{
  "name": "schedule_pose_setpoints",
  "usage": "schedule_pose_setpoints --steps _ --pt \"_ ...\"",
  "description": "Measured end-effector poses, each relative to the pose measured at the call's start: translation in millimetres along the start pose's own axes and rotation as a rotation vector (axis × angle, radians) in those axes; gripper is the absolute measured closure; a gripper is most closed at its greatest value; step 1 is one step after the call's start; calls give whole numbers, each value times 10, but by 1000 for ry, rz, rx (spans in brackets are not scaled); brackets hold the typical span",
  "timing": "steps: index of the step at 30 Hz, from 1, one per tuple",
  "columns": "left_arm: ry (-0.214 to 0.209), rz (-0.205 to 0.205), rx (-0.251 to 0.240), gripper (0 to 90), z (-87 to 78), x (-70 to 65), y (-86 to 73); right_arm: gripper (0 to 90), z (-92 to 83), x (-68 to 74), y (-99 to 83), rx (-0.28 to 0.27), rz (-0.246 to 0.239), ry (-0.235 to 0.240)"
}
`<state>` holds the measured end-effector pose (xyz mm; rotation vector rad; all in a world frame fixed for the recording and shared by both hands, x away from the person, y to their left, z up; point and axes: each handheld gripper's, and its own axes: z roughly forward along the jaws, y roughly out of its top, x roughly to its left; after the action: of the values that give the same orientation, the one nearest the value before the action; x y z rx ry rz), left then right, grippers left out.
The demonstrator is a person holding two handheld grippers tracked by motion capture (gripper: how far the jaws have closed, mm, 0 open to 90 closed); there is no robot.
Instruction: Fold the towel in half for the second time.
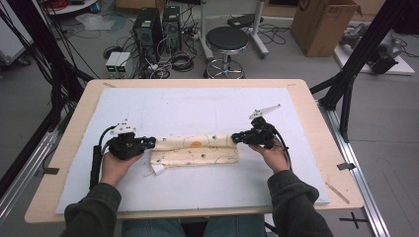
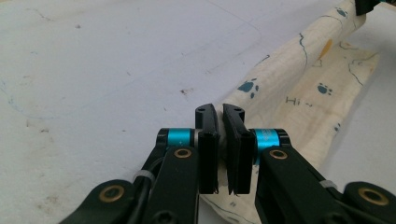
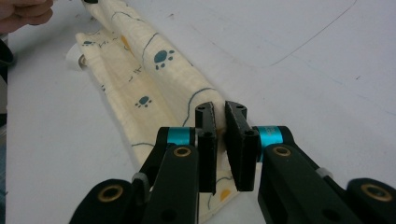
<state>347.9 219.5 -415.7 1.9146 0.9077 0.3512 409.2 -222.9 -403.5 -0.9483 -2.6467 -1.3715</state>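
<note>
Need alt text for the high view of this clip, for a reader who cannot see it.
A person's two grippers pinch opposite ends of a folded cream cloth printed with paw marks: the left gripper at its left end, the right gripper at its right. The cloth lies on a white mat covering a wooden table.

We see a cream cloth [image 1: 195, 149] printed with teal paw prints and orange spots, on a white mat [image 1: 197, 106]
</note>
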Motion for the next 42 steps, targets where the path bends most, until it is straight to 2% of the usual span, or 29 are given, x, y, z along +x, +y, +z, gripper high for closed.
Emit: schedule_pose_setpoints --steps 9,21,25,28,36,39,42 --pt "-19 24 10 834 -26 -78 -85 830 -35 83 -68 8 -25 4" --pt "-32 119 69 827 -55 -245 -100 827 -35 141 -245 16 -33 18" --pt "-29 135 83 827 -60 -282 -103 825 -38 158 -306 16 -35 21" --pt "-23 143 103 827 -51 -298 -112 824 -29 179 -346 22 -37 25" --pt "-27 117 118 827 -19 -314 -254 822 9 191 -415 38 -46 20" --pt "-33 122 125 821 -27 -325 -262 810 23 196 -446 42 -48 21" --pt "-46 120 130 758 -27 -337 -269 761 27 199 -469 36 -43 22"
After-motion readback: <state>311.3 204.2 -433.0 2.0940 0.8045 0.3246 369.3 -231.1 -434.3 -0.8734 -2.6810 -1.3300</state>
